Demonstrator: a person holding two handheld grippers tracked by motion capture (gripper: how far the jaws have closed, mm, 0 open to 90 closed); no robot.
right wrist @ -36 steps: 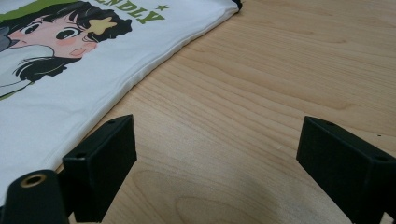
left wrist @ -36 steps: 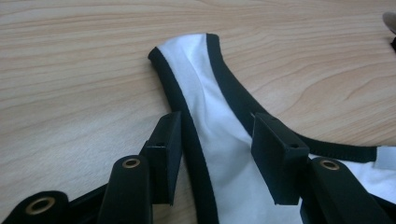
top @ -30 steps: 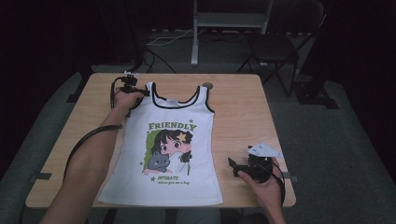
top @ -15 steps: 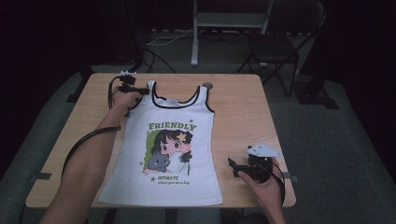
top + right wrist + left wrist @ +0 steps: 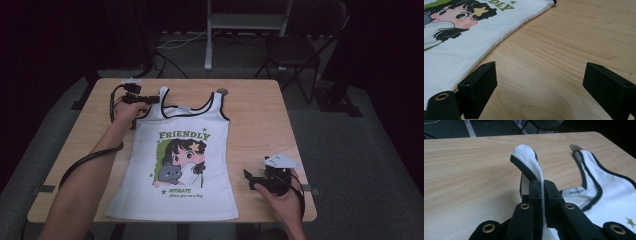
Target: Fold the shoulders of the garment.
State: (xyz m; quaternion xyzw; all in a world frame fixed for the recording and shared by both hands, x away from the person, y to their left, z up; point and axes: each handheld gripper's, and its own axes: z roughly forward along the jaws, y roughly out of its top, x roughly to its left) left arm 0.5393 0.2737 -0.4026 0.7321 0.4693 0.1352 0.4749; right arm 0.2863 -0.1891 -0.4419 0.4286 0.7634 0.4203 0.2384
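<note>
A light wooden table [image 5: 260,125] bears a printed tank top [image 5: 182,165].

The left forearm reaches up the left of the high view, its hand holding the left gripper [image 5: 150,99] near the table's far edge, jaws pressed together on a strap [image 5: 534,167] that stands up between them. The right hand [image 5: 280,197] rests near the bottom right corner, its right gripper [image 5: 248,176] pointing leftward, low over the wood, jaws spread wide with nothing between.
</note>
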